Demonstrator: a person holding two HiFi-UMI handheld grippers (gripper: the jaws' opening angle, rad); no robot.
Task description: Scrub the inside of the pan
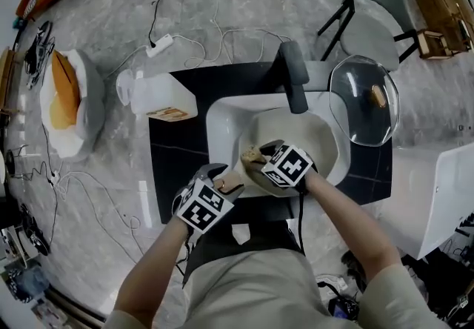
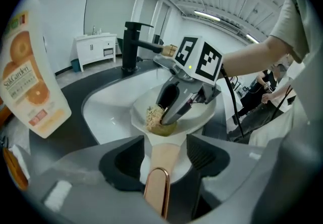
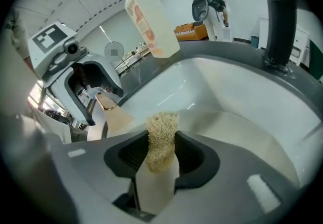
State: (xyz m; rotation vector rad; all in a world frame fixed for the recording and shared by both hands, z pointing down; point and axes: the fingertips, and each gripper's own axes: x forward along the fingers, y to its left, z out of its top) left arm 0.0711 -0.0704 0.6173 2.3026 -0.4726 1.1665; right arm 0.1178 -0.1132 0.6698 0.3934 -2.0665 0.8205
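Over the sink, left hand-held gripper open around handle: clamp first, then press scrubber, pinched in right hand-held gripper, in circles across pan floor.

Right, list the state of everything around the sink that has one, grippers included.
Left gripper: open, pan handle between its jaws, unclamped.
Right gripper: shut on the loofah scrubber.
Pan: in the sink, uncovered.
Glass lid: off, lying on the counter.
Faucet: no water running.
Soap bottle: upright on the counter.
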